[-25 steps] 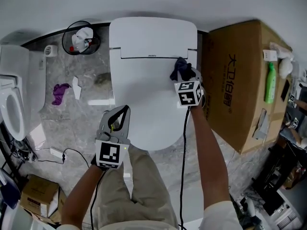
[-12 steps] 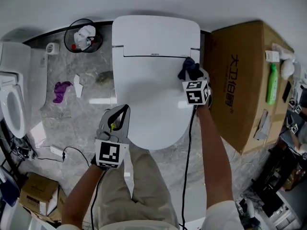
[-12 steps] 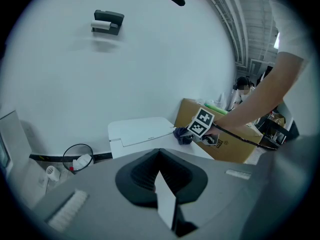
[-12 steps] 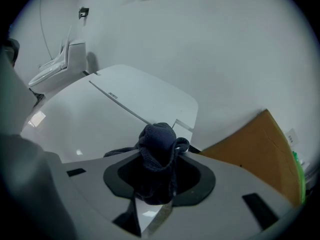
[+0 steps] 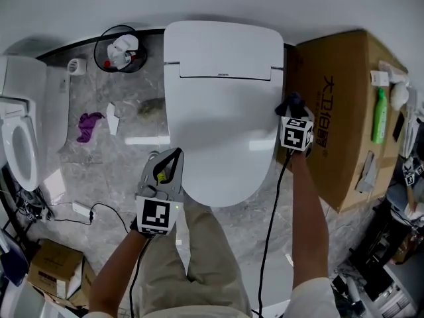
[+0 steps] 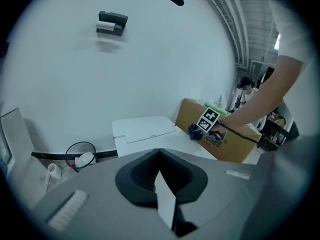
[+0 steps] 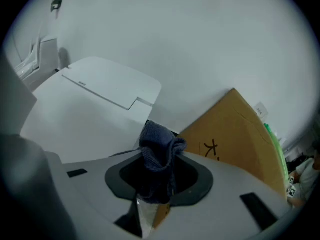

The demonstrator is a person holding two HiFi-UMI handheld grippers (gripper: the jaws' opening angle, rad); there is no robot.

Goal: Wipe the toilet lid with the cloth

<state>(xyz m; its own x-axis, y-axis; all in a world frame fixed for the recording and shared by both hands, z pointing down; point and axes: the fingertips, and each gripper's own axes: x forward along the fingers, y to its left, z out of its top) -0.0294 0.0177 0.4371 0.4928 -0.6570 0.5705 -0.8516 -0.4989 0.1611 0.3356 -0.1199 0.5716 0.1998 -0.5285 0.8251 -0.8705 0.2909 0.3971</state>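
The closed white toilet lid (image 5: 222,124) fills the middle of the head view. My right gripper (image 5: 292,106) is at the lid's right edge, next to the cardboard box, shut on a bunched dark blue cloth (image 5: 290,102). In the right gripper view the cloth (image 7: 159,149) sticks up from between the jaws, with the lid (image 7: 85,109) to the left. My left gripper (image 5: 174,154) is shut and holds nothing, at the lid's front left edge. The left gripper view looks over its closed gripper (image 6: 159,151) at the lid (image 6: 150,129) and the distant cloth (image 6: 194,130).
A large cardboard box (image 5: 344,111) stands tight against the toilet's right side, with a green bottle (image 5: 379,114) on it. On the floor to the left are a wire bin (image 5: 119,50), a purple rag (image 5: 86,126), paper scraps and cables (image 5: 86,211). A second toilet (image 5: 16,151) stands far left.
My right gripper has carried the cloth rightward and slightly toward me across the lid, from near the hinge to the lid's right edge by the box. The left gripper has stayed put.
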